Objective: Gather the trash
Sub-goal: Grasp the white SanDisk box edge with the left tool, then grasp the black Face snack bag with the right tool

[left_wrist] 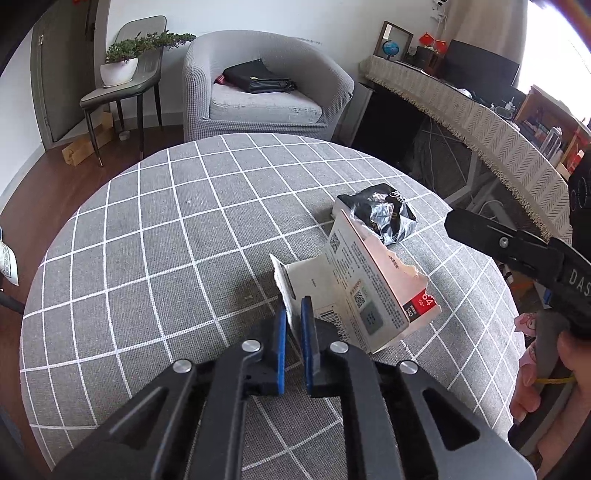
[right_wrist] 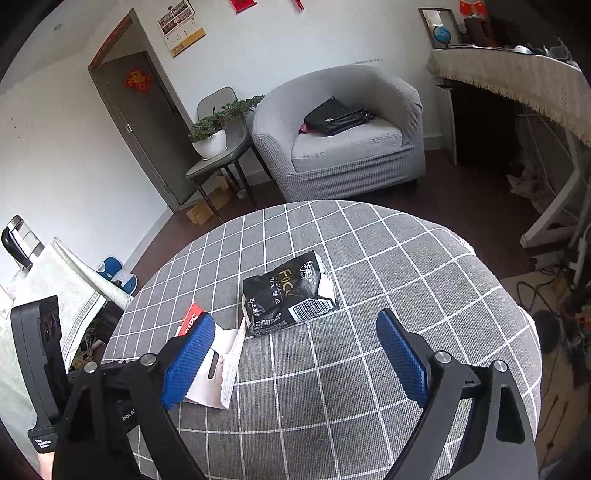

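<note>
walls: white, calendar (right_wrist: 181,27) hung high
door: grey-brown (right_wrist: 144,125), red paper ornament on it
floor: dark wood (left_wrist: 22,206)
worktop: round, grey cloth with white grid (left_wrist: 155,236)
armchair: grey tub (left_wrist: 258,85), black bag (left_wrist: 258,76) on seat
side chair: grey (left_wrist: 125,81), potted plant (left_wrist: 120,62) on it
desk: fringed beige cloth (left_wrist: 461,110), monitor, small globe
light: daylight, bright at right

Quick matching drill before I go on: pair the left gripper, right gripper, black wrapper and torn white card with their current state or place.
Things:
1. left gripper
2. right gripper
3. black wrapper
4. torn white card

States:
A. lying free on the checked tablecloth
B. open, nothing between its fingers
C. pinched at one edge
D. shut on thin cardboard

Pairs: 1-D, 2-B, 3-A, 4-C
</note>
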Motion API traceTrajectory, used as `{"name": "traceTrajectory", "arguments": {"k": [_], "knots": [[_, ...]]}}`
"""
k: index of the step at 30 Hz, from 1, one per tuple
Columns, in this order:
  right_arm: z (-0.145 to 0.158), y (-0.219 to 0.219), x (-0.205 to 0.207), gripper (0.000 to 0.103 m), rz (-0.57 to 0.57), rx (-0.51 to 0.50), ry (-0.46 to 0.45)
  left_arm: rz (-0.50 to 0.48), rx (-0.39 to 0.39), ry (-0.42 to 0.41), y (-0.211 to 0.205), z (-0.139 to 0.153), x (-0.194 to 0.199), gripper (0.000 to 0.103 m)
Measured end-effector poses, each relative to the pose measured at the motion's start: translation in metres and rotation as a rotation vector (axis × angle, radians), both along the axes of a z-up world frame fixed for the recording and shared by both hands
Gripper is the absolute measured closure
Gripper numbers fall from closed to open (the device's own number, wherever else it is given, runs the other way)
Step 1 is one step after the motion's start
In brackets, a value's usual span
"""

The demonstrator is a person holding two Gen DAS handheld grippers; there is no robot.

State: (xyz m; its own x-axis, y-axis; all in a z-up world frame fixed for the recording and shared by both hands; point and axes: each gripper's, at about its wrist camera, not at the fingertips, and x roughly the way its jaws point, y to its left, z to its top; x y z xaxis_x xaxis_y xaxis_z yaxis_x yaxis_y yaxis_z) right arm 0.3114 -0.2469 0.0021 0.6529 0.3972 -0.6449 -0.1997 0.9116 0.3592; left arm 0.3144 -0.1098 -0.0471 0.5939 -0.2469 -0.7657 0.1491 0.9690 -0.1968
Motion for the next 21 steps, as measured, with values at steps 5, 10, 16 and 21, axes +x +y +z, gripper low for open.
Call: {"name": "traceTrajectory", "arguments": {"k": [5,10,16,21], "knots": [[-0.002,0.012,0.011,0.013,0.005,-0.064,0.005,-0.005,0.019,-0.010,0.011,0.003,0.002,0.099],[-0.005,0.029,0.020,0.013,0.029,-0.139,0.006,-0.005,0.016,-0.006,0.028,0.003,0.002,0.100],[-0.013,0.053,0.029,0.013,0.092,-0.302,0.008,0.013,0.000,0.001,0.049,0.003,0.002,0.100],[-0.020,0.061,0.031,0.013,0.141,-0.350,0.029,0.013,0.004,-0.001,0.059,0.007,-0.003,0.100]]}}
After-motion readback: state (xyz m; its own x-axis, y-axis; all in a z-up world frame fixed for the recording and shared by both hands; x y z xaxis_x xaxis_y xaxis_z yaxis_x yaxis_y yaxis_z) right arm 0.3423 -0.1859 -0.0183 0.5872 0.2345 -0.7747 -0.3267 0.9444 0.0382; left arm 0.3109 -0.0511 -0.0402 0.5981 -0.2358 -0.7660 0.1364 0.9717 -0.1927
